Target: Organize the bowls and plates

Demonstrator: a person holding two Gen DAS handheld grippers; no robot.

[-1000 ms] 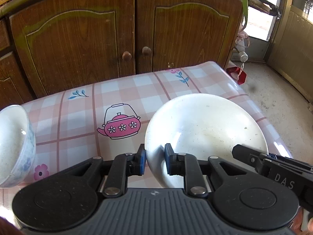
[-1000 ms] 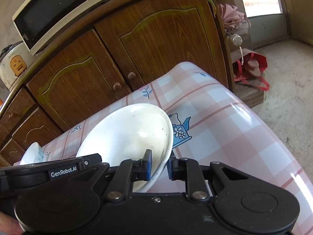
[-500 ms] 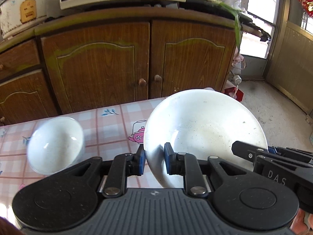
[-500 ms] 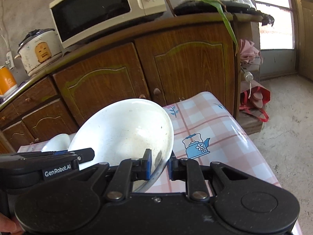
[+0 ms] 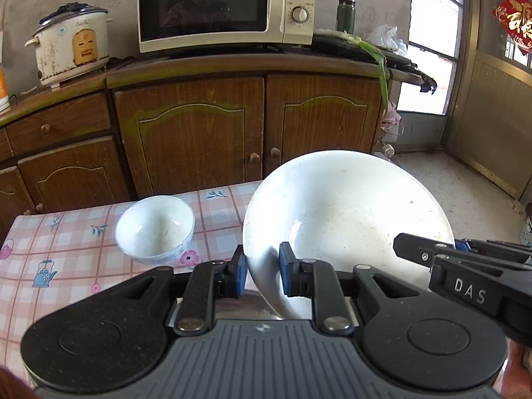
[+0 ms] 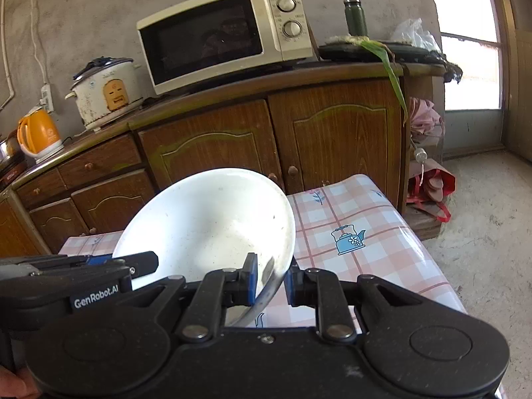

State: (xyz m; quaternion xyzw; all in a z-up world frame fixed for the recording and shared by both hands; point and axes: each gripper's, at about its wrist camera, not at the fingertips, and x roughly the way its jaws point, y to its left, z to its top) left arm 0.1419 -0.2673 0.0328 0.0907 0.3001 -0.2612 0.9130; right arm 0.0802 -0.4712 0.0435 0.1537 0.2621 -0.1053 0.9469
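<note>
A large white bowl (image 5: 345, 219) hangs tilted above the pink checked table (image 5: 66, 242), held at two sides. My left gripper (image 5: 261, 266) is shut on its near left rim. My right gripper (image 6: 271, 279) is shut on the opposite rim of the same bowl (image 6: 206, 222). In the left wrist view the right gripper's fingers (image 5: 425, 249) reach in from the right. In the right wrist view the left gripper's fingers (image 6: 139, 262) show at the left. A small white bowl (image 5: 154, 229) with blue marks stands alone on the table, left of the big one.
A wooden cabinet (image 5: 206, 139) runs behind the table, carrying a microwave (image 5: 226, 6), a rice cooker (image 5: 71, 43) and an orange kettle (image 6: 38, 133). The table's right edge (image 6: 429, 259) drops to a concrete floor with a red bag (image 6: 432, 186).
Both grippers have risen and drawn back with the large bowl, lifting it off the table. The small bowl now looks smaller and farther off on the table.
</note>
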